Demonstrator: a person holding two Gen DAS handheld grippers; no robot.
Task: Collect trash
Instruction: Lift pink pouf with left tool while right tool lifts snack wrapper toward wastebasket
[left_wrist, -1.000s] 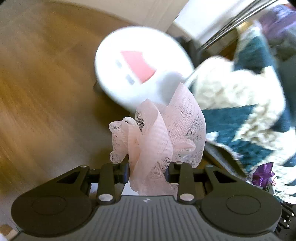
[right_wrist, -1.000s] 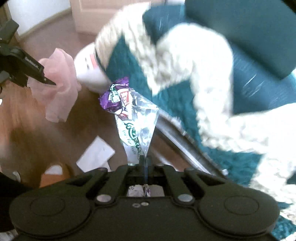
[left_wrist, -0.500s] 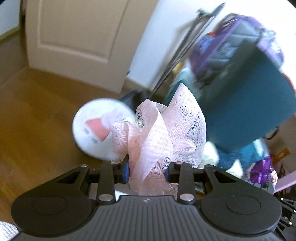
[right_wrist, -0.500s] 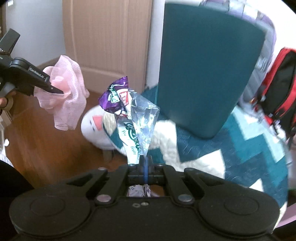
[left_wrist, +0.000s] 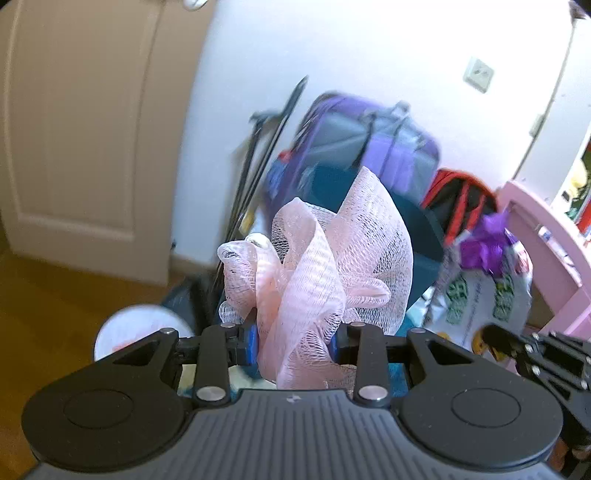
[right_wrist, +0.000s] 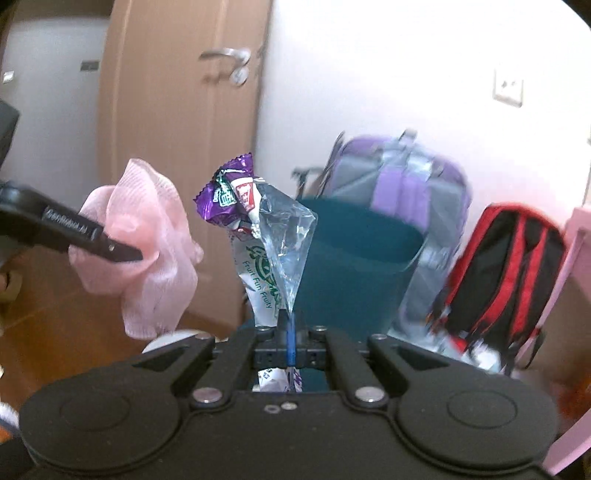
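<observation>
My left gripper (left_wrist: 293, 338) is shut on a pink mesh bath sponge (left_wrist: 321, 266) and holds it in the air; the sponge also shows in the right wrist view (right_wrist: 144, 243) with the left gripper's finger (right_wrist: 92, 236) across it. My right gripper (right_wrist: 290, 341) is shut on a crumpled candy wrapper (right_wrist: 266, 236), clear plastic with a purple top and green print. The wrapper also shows at the right of the left wrist view (left_wrist: 487, 273). Both are held up in front of a dark teal seat back (right_wrist: 354, 266).
A purple and grey backpack (right_wrist: 402, 173) and a red and black backpack (right_wrist: 506, 273) lean against the white wall. A wooden door (right_wrist: 177, 147) stands to the left. A white round plush (left_wrist: 125, 332) lies on the wood floor. Pink furniture (left_wrist: 546, 258) is at right.
Both grippers have risen and tilted up with their loads. The view has swung from the floor and the blanket to the wall, door and backpacks.
</observation>
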